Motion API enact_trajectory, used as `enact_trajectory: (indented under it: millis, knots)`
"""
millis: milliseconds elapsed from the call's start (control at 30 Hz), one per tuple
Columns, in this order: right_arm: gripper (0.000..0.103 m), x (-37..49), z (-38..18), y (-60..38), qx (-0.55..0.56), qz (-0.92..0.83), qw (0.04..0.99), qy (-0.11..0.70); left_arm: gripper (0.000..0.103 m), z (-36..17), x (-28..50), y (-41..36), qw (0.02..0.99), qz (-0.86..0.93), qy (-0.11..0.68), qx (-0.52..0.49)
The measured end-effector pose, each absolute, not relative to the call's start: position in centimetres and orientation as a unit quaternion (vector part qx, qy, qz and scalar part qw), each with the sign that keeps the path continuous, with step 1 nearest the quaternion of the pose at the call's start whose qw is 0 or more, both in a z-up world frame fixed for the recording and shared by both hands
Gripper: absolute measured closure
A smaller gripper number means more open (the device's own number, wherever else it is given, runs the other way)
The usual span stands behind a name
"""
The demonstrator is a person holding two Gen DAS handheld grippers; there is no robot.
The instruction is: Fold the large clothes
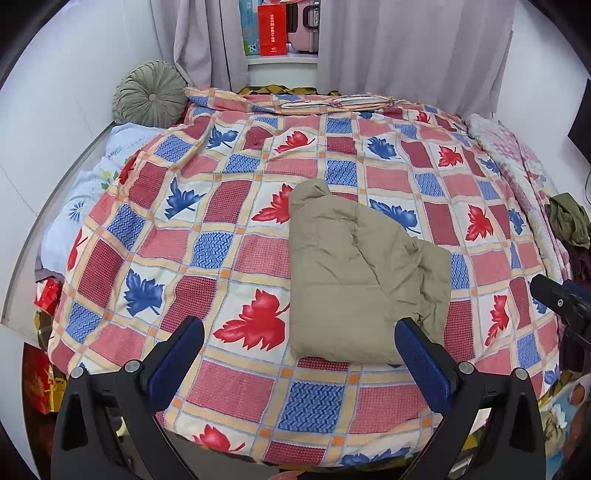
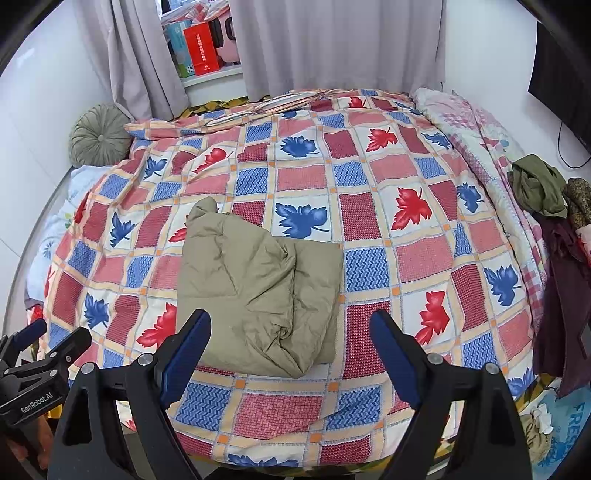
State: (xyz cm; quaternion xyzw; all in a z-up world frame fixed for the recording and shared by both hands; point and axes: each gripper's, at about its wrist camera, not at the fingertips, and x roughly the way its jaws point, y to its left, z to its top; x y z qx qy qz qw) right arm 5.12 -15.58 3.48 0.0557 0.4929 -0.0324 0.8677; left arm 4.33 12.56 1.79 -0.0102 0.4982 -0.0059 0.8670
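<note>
Left gripper: jaws stood wide apart and empty; its right finger overlapped the near right corner of the garment in the picture, but whether it touched the cloth could not be told
Right gripper: jaws spread wide, nothing clamped; the near end of the garment showed between the blue pads, neither pad pressing on it
Hand pose: both tools tilted steeply down toward the bed from its near edge, side by side; the left tool showed at the lower left of the right wrist view, the right tool at the right edge of the left wrist view
Folded garment: khaki, padded, already folded into a thick oblong bundle lying flat on the bedspread, toward the near edge of the bed
Garment axis: long axis ran from the near edge away toward the curtains; a small bunched tip pointed to the far side, leaning slightly left
Garment layers: a creased upper fold lay over a flatter panel that stuck out on the right side
Bedspread: checked red, pink and blue squares with red and blue maple leaves, covering most of the bed
Clothes pile: olive and dark pieces heaped at the right edge of the bed, well apart from the bundle
Round cushion: grey-green, pleated, at the far left corner against the wall
Curtains: pale grey, hanging behind the bed
Red bag: upright in the gap between the curtains
</note>
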Motion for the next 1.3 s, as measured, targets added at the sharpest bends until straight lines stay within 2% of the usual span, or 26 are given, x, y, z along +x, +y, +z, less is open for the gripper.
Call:
enact_trajectory:
  millis: [1300]
  knots:
    - [0.013, 5.25, 3.49, -15.27, 0.056, -0.034, 0.867, 0.493, 0.000, 1.79, 4.61, 12.47, 0.867, -0.004, 0.499, -0.010]
